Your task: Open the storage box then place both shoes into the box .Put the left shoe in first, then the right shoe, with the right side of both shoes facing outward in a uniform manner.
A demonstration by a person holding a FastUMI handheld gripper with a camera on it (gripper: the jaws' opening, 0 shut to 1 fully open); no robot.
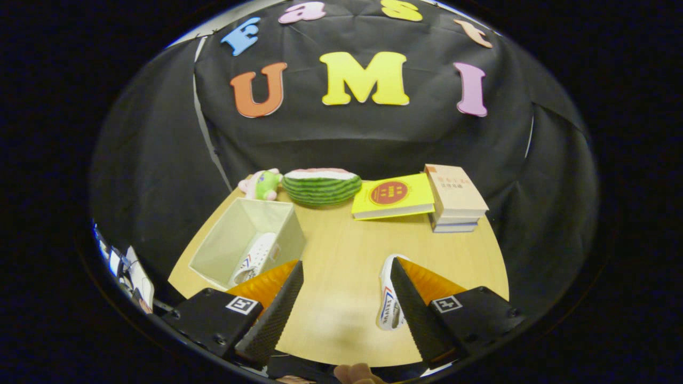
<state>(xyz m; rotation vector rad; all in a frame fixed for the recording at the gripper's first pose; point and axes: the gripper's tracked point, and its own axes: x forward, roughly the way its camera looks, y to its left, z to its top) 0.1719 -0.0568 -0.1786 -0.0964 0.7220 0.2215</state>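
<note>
Tool [341, 298] fingers spread wide apart, nothing between them but bare table [341, 250] — open, gripping nothing. Right finger [413, 314] sits just in front of a white shoe [388, 298] lying on the table, partly hidden by that finger; whether it touches I cannot tell. Left finger [275, 314] is near the front corner of the storage box [224, 234], a pale open-topped fabric box standing on the table's left part. Inside the box — another white shoe [257, 257] on its side against the right wall, with red and blue stripes showing. Beyond the box at the table's far edge: a small green and pink plush toy [262, 184], next to it a watermelon-slice cushion [321, 186]. Right of that a yellow book [394, 196] lies flat, touching a stack of books [456, 198] at the far right.
</note>
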